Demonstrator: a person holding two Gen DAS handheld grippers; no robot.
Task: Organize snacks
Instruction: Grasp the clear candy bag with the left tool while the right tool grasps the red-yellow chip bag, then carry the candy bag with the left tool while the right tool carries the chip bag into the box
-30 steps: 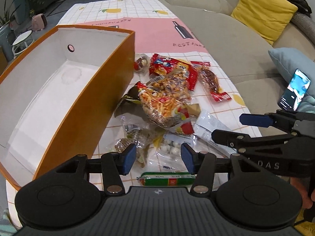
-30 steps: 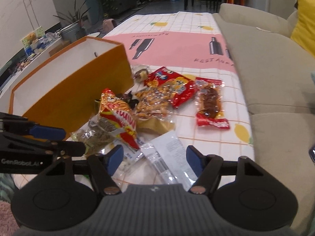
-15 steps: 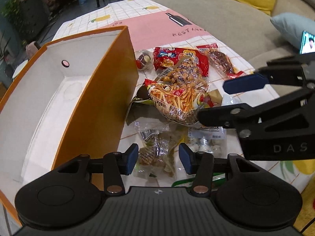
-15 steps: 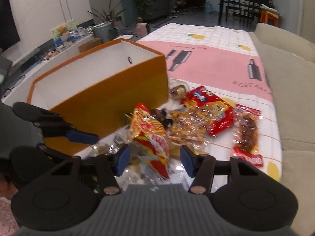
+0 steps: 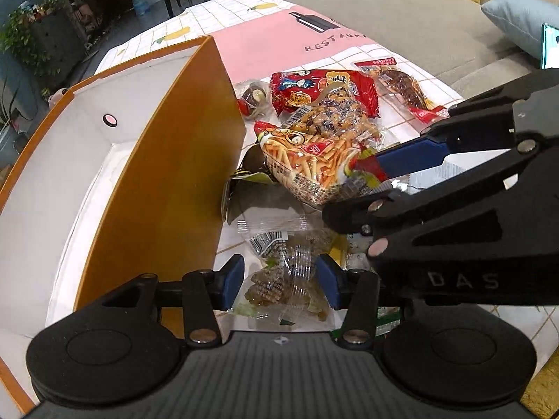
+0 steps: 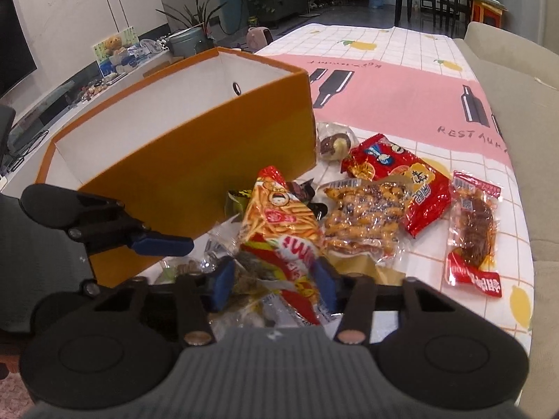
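From the left wrist camera we've got the left tool hanging low over a small clear packet near the orange box on the worktop. Its jaws are apart with the packet sitting between them, pads not pressing yet, and they've been narrowing a little. That wrapper looks thin, crinkly and slippery, so we'd pinch the bulky middle rather than the flat sealed edge. The right tool reaches in from the side at the red end of the fries bag.

From the right wrist camera the right tool has been closing and its blue pads look to be squeezing the lower end of the fries bag. The bag is light, puffy and full of brittle sticks, so a gentle grip on the crimped end seems safer than crushing the belly. It may swing once lifted. The other snacks, like the red bag, lie just beside it, and the box stands open right behind.
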